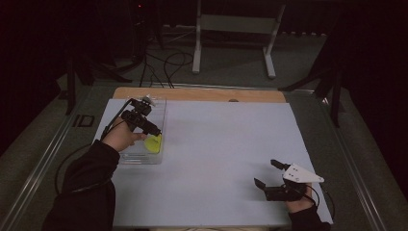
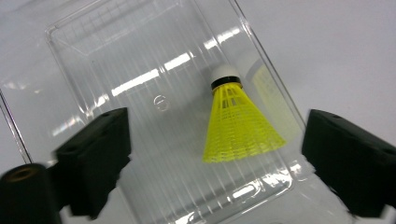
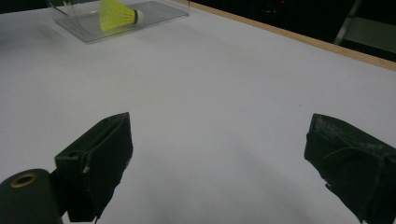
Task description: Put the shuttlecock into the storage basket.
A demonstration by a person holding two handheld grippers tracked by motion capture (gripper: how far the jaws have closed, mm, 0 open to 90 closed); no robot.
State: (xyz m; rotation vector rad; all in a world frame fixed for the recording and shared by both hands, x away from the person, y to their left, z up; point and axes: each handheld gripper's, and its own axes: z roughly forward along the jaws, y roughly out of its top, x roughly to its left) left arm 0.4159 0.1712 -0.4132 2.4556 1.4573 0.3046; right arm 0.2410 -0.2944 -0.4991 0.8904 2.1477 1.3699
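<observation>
The yellow shuttlecock [image 2: 238, 122] lies on its side on the floor of the clear plastic tray [image 2: 93, 56], and I judge the placing step done: nothing pinches it, and it rests free in the right half of the tray as my left gripper view has it, white cork tip toward twelve o'clock and the open skirt toward six. What seems left is small: drawing my left gripper [image 1: 155, 132] clear of the tray, and anything further I cannot read from here. My left jaws stand spread wide, one black pad at eight o'clock and the other at four o'clock in that view, the shuttlecock below and between them but untouched. In the high view my left hand [image 1: 120, 138] hangs over the tray at about ten o'clock on the white surface [image 1: 216, 159], forearm coming in from the bottom left, the gripper tilted forward and down toward the shuttlecock. My right gripper [image 1: 268, 174] sits low near the surface at about four o'clock, well apart from the tray, its jaws spread and empty, pointed toward ten o'clock where the tray and shuttlecock show far off.
</observation>
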